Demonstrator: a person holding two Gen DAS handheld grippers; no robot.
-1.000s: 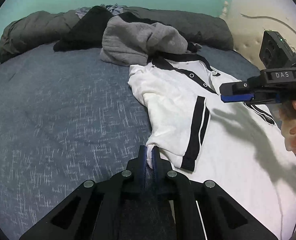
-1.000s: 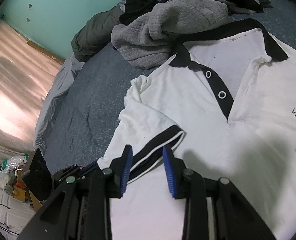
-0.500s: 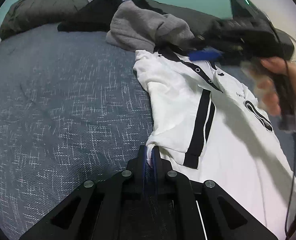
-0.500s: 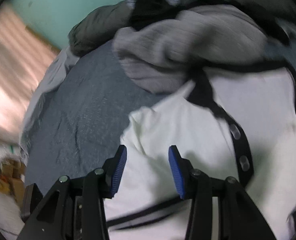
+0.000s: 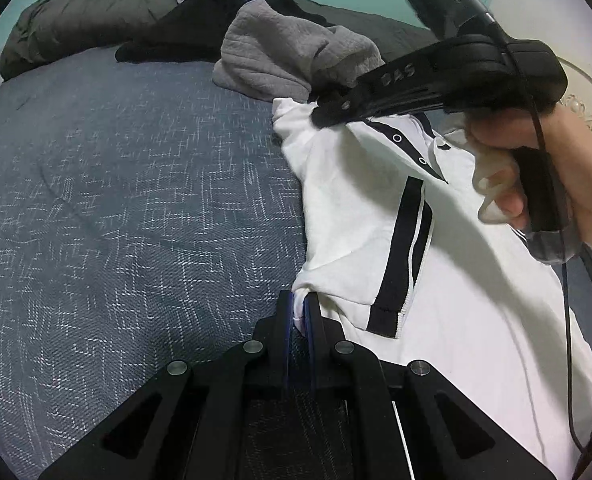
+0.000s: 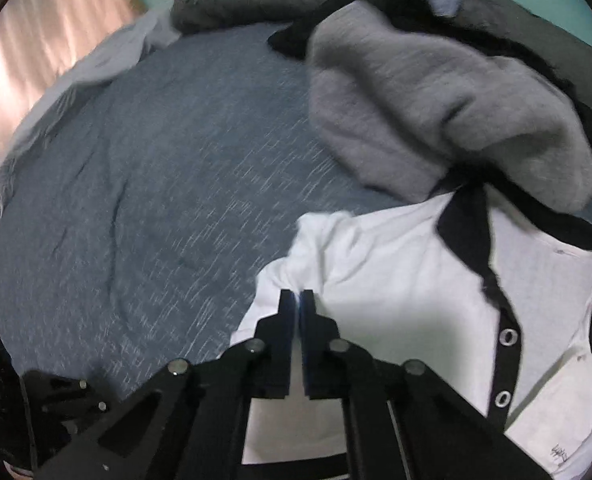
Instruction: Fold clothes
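Fingers of both grippers (image 5: 299,312) (image 6: 297,308) pinch the white polo shirt's (image 5: 360,200) left edge.

I read raised letters "DAS" on the black body of the right tongs (image 5: 396,76). A small dark script mark sits on the chest of the white shirt (image 6: 558,453); too blurred for me to read.

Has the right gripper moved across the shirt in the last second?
Yes. The right gripper went from the black-trimmed sleeve cuff up to the white shirt's shoulder, nearer the grey hoodie.
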